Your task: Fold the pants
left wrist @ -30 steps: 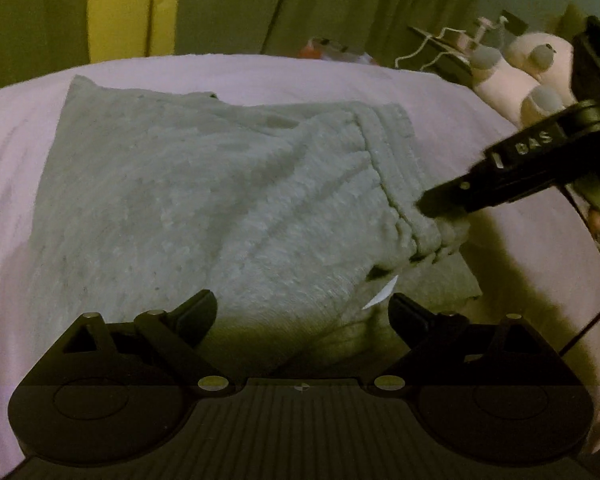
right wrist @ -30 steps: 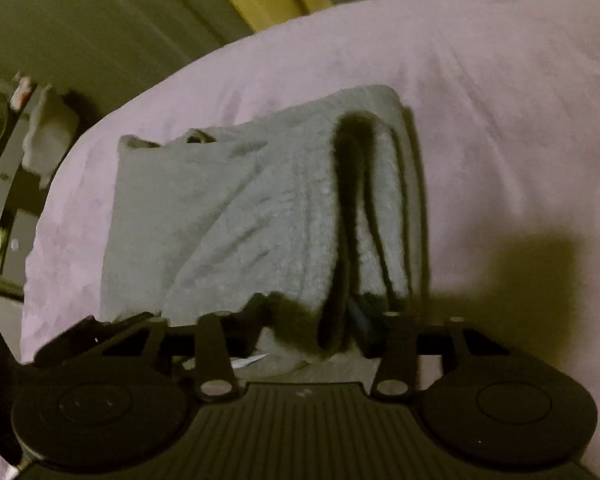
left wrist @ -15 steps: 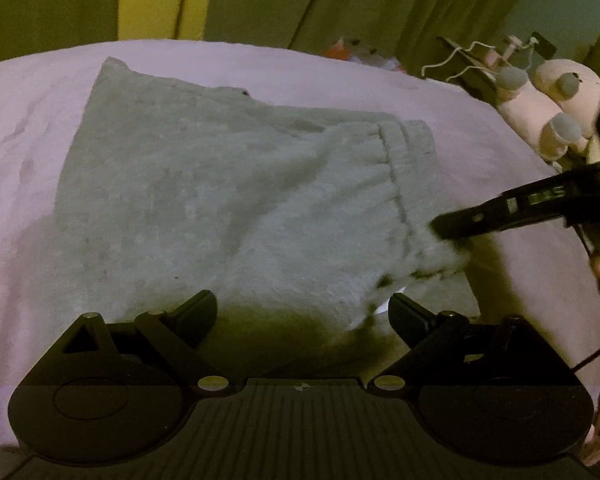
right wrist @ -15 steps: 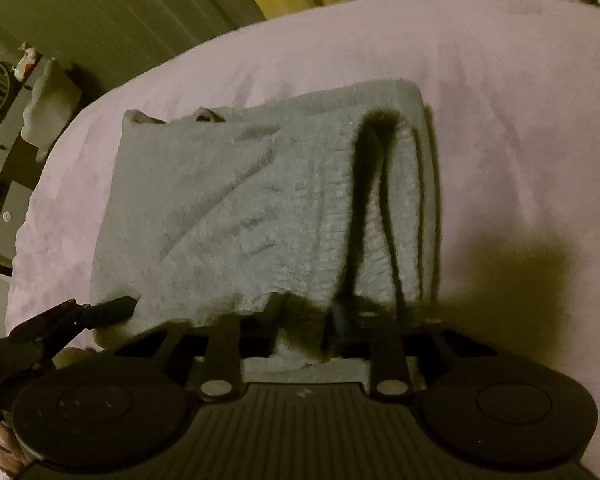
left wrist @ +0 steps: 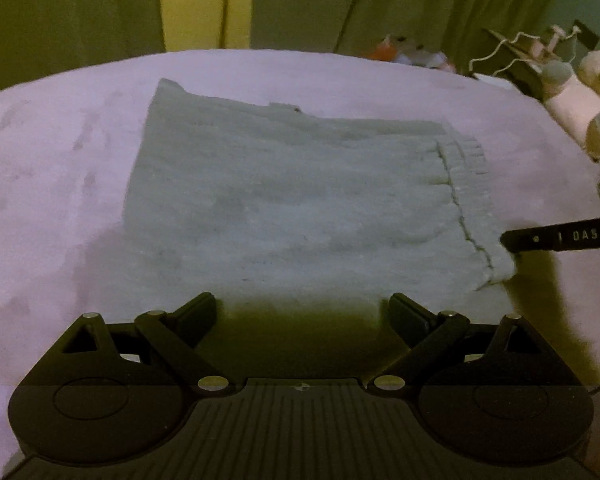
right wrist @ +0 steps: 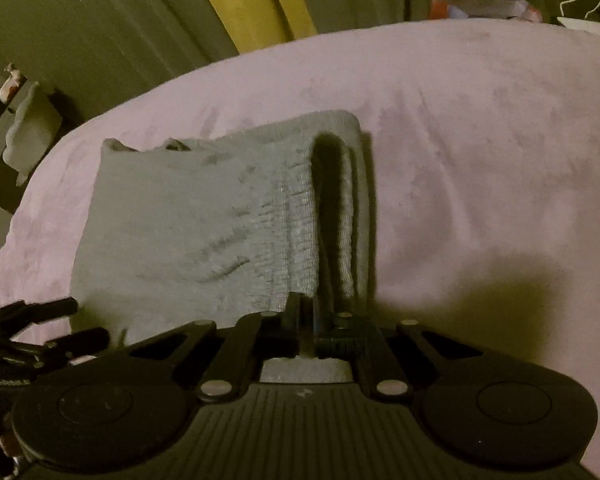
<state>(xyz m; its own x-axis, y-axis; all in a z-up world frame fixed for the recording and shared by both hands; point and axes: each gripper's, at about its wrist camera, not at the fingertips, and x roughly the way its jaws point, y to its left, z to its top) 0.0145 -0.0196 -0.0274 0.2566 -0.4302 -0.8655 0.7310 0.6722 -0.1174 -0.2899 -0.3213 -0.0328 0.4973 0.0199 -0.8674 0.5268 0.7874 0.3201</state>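
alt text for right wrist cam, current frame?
The right gripper, jaws closed, pinches the ribbed waistband edge of folded grey pants lying on a pink bedspread. The open left gripper shows at lower left; olive and yellow curtains hang behind.

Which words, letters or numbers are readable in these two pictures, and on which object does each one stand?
"DAS": white letters on the side of the right gripper's finger, seen from the left wrist camera.
Left gripper, low left in the right wrist view: pale marks on its body, too blurred to read.
Pants, bedcover, curtains: no text seen.
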